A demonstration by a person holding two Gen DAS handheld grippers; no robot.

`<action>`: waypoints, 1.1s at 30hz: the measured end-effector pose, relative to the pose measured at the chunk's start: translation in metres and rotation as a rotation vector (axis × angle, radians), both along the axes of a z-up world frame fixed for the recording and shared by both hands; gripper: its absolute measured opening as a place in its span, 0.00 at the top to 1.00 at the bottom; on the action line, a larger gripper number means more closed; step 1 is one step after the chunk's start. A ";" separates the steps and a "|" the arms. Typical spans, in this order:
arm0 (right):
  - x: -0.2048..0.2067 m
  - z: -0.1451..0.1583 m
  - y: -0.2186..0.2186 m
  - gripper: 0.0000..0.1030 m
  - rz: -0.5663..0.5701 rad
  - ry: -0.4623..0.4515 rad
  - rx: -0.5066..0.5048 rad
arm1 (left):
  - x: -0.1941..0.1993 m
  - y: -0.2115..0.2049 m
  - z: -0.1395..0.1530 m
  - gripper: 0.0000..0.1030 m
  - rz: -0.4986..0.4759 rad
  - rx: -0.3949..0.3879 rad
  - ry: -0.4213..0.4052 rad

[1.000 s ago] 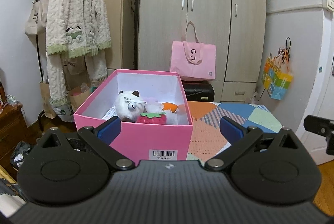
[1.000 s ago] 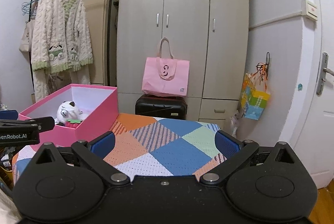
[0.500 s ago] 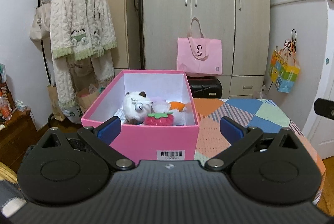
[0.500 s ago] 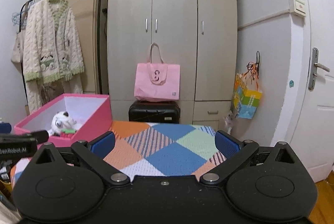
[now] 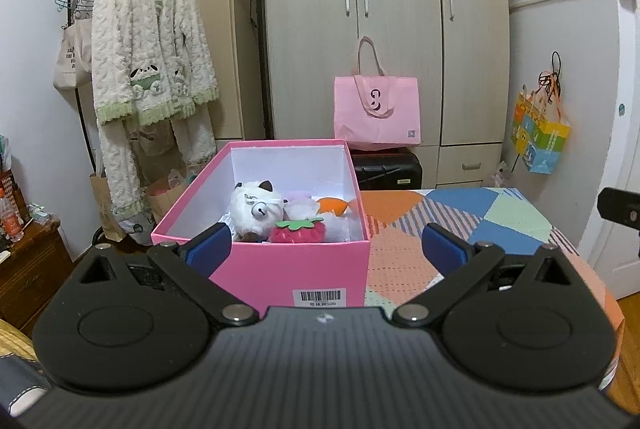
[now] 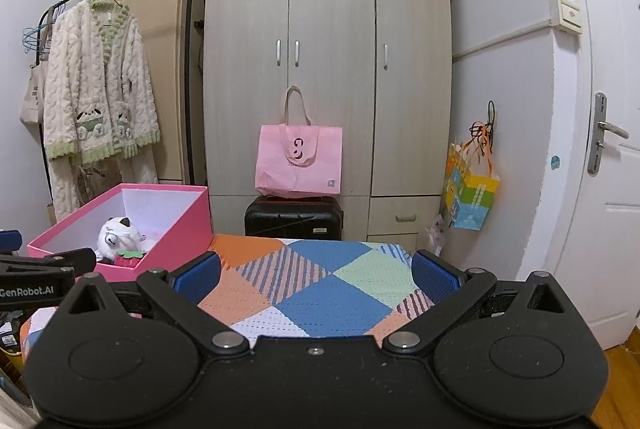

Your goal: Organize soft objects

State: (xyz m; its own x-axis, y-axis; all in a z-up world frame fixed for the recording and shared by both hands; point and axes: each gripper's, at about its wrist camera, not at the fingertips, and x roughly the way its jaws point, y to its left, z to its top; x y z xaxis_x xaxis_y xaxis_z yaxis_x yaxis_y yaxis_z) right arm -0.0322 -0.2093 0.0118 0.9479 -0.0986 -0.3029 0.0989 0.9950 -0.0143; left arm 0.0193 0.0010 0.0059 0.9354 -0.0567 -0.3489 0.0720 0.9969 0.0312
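Mostly, the bed with its patchwork cover [image 6: 328, 293] fills the lower middle of the right wrist view, and its near edge is hidden behind the gripper body. On it, at about 9 o'clock in that view, stands the pink box [image 5: 296, 269], open at the top; in the left wrist view it sits straight ahead, with its near wall partly cut off by the gripper. Inside the box lie the soft toys: a white plush animal [image 5: 256, 209], a red plush strawberry [image 5: 298, 232] touching it at 4 o'clock, and an orange plush [image 5: 336, 205] behind. A pale toy between them is hard to make out, and the box floor is hidden by the front wall.

The left gripper [image 5: 326, 249] has its fingers spread wide with nothing between them. The right gripper [image 6: 316, 275] is the same, spread apart over the cover and holding nothing.
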 end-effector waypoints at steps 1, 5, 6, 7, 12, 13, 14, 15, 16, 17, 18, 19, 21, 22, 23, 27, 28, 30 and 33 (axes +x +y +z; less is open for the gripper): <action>0.000 -0.001 0.000 0.00 -0.001 0.002 -0.001 | 0.000 0.000 0.000 0.00 0.005 0.005 -0.003; 0.004 -0.010 0.000 0.00 -0.006 0.031 -0.010 | 0.001 0.003 0.000 0.00 0.025 0.006 -0.004; 0.005 -0.012 0.000 0.00 -0.008 0.040 -0.007 | 0.001 0.004 0.000 0.00 0.027 0.003 -0.005; 0.006 -0.013 -0.001 0.00 -0.009 0.046 -0.004 | 0.001 0.005 0.000 0.00 0.029 0.003 -0.007; 0.005 -0.014 -0.002 0.00 -0.013 0.043 0.002 | 0.001 0.005 -0.001 0.00 0.032 0.008 -0.007; 0.004 -0.014 -0.001 0.00 -0.014 0.042 -0.001 | 0.001 0.005 -0.002 0.00 0.031 0.008 -0.006; 0.003 -0.014 -0.001 0.00 -0.012 0.041 -0.003 | 0.001 0.005 -0.002 0.00 0.031 0.009 -0.006; 0.003 -0.013 0.000 0.00 -0.010 0.040 -0.003 | 0.001 0.006 -0.002 0.00 0.033 0.008 -0.006; 0.002 -0.013 0.000 0.00 -0.007 0.038 -0.003 | 0.002 0.006 -0.002 0.00 0.035 0.007 -0.007; 0.001 -0.012 0.001 0.00 -0.004 0.035 -0.004 | 0.002 0.006 -0.003 0.00 0.036 0.006 -0.008; -0.001 -0.012 0.002 0.00 -0.002 0.031 -0.006 | 0.002 0.007 -0.003 0.00 0.036 0.005 -0.007; -0.001 -0.012 0.002 0.00 0.001 0.029 -0.009 | 0.002 0.007 -0.004 0.00 0.036 0.004 -0.007; -0.002 -0.011 0.002 0.00 0.002 0.026 -0.014 | 0.002 0.007 -0.004 0.00 0.034 0.004 -0.007; -0.002 -0.011 0.002 0.00 0.001 0.025 -0.016 | 0.001 0.007 -0.004 0.00 0.029 0.002 -0.010; -0.002 -0.011 0.002 0.00 0.001 0.024 -0.017 | 0.000 0.007 -0.004 0.00 0.024 0.002 -0.015; -0.002 -0.012 0.002 0.00 0.000 0.024 -0.016 | -0.001 0.006 -0.004 0.00 0.018 0.013 -0.024; -0.003 -0.012 0.002 0.00 0.000 0.022 -0.018 | -0.001 0.006 -0.004 0.00 0.016 0.013 -0.023; -0.004 -0.012 0.003 0.00 -0.001 0.020 -0.023 | -0.001 0.007 -0.004 0.00 0.014 0.011 -0.021; -0.004 -0.011 0.002 0.00 0.001 0.020 -0.022 | -0.001 0.007 -0.004 0.00 0.014 0.008 -0.020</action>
State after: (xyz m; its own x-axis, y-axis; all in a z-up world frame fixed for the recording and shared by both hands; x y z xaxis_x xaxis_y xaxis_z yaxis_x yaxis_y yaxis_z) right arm -0.0360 -0.2072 0.0008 0.9419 -0.1045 -0.3192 0.0974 0.9945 -0.0381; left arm 0.0180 0.0080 0.0017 0.9428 -0.0404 -0.3309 0.0571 0.9975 0.0408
